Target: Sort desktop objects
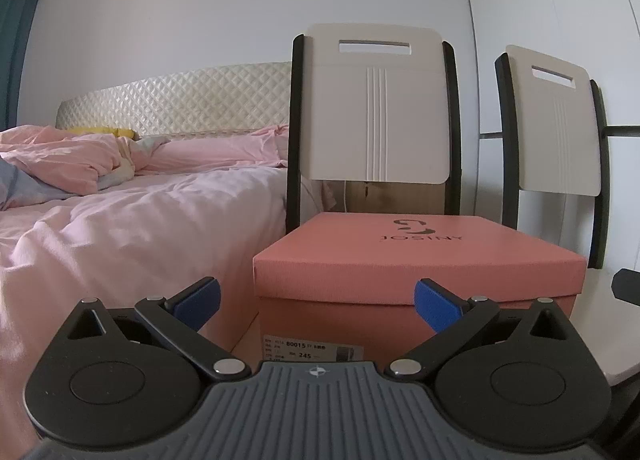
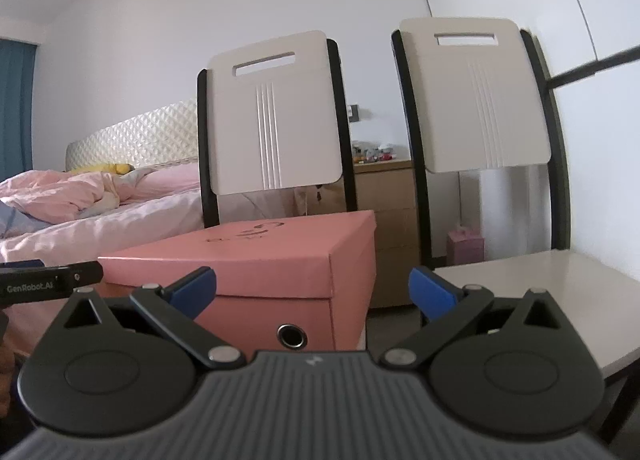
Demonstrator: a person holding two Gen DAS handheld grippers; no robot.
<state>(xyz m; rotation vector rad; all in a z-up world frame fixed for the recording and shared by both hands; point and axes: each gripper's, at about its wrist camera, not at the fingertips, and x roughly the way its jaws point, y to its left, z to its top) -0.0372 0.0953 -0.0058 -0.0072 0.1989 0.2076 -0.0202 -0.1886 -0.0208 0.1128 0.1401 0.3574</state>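
A closed pink shoe box [image 1: 416, 260] with a dark logo on its lid and a white label on its near end sits on a chair seat. My left gripper [image 1: 318, 306] is open and empty, its blue pads level with the box's near end, just short of it. In the right wrist view the same box [image 2: 272, 260] shows its corner and a metal eyelet. My right gripper [image 2: 312, 294] is open and empty, facing that corner. The left gripper's body [image 2: 48, 284] shows at the left edge.
Two white-backed chairs with black frames [image 1: 376, 104] [image 1: 556, 124] stand side by side; the right one's seat [image 2: 532, 292] is bare. A bed with pink bedding [image 1: 120, 200] lies to the left. A wooden drawer unit [image 2: 388, 220] stands behind the chairs.
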